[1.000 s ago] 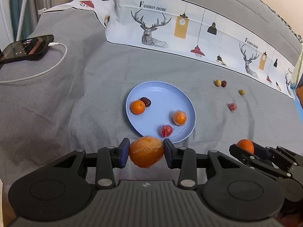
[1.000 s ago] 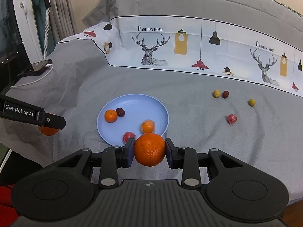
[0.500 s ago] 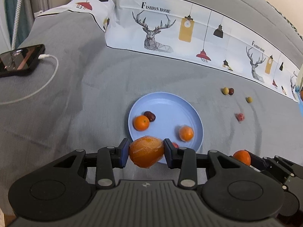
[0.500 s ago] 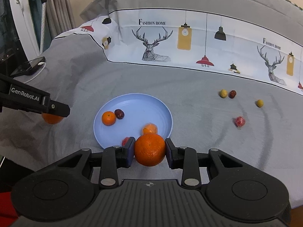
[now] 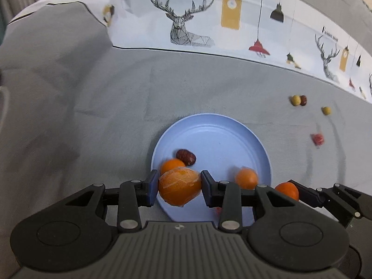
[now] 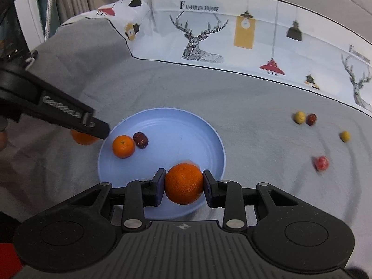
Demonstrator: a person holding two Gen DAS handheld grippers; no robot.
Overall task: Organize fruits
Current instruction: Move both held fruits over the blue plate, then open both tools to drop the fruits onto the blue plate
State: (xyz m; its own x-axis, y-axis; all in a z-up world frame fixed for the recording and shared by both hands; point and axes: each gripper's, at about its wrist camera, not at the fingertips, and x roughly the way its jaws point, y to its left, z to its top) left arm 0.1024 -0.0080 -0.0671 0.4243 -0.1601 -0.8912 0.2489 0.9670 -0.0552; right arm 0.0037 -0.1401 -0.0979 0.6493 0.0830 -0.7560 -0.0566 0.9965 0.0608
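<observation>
A light blue plate (image 5: 218,134) (image 6: 176,127) lies on the grey bedspread. On it are a small orange (image 6: 123,146) (image 5: 171,164), a dark red date (image 6: 140,140) (image 5: 186,157) and another small orange (image 5: 246,177). My left gripper (image 5: 179,187) is shut on a plastic-wrapped orange (image 5: 179,186) over the plate's near left rim. My right gripper (image 6: 183,187) is shut on a large orange (image 6: 183,183) above the plate's near edge. The right gripper's orange also shows in the left wrist view (image 5: 287,190).
Loose on the bedspread to the right lie a yellow and a dark red small fruit (image 6: 304,118) side by side, another yellow one (image 6: 344,136) and a red wrapped one (image 6: 321,162). A deer-print pillow (image 6: 232,30) lies behind.
Both grippers have moved forward with their oranges, from short of the plate to over its near edge. The phone and cable have left the left view.
</observation>
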